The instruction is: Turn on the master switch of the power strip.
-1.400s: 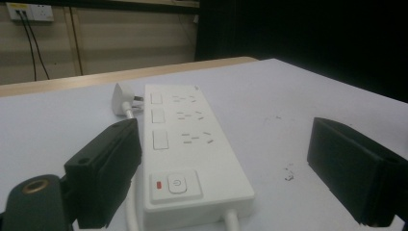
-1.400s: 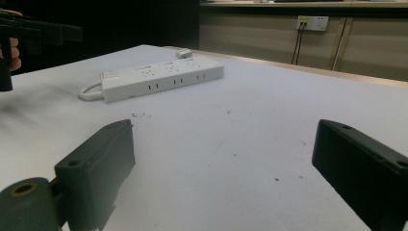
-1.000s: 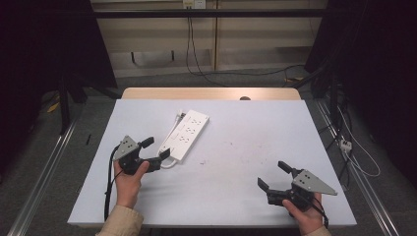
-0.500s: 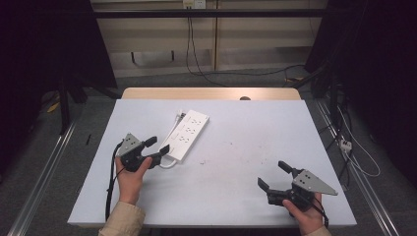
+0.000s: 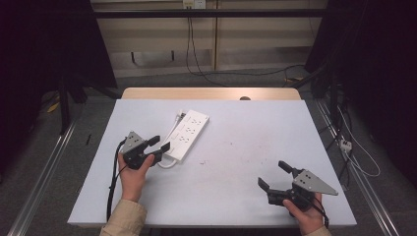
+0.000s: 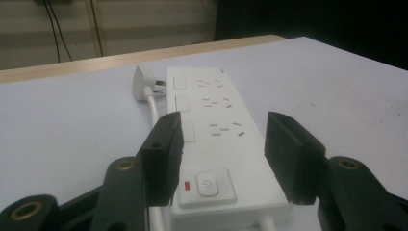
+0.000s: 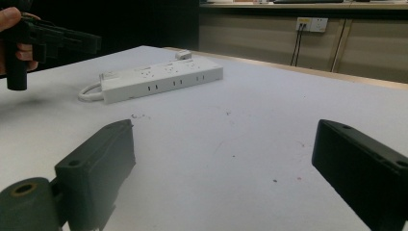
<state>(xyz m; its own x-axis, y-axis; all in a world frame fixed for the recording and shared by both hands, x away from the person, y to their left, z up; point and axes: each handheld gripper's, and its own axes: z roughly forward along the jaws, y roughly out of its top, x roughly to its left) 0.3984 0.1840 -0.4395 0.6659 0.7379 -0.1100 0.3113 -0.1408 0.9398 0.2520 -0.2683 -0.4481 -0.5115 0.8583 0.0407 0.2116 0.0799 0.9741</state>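
the left gripper (image 6: 219,144), fingers just closing around the white plastic power strip's (image 5: 187,134) near end, should squeeze squarely across its sides.

the left tool (image 5: 158,145) has edged toward the near end of the power strip (image 5: 188,135), from just short of it a second ago to straddling that end now. its jaws have just been closing: they stood wide before and now sit narrower, one on each side of the strip's switch (image 6: 207,185) end, with the strip between them but the pads not clearly pressing on it. the left hand (image 5: 132,172) has shifted slightly with it.
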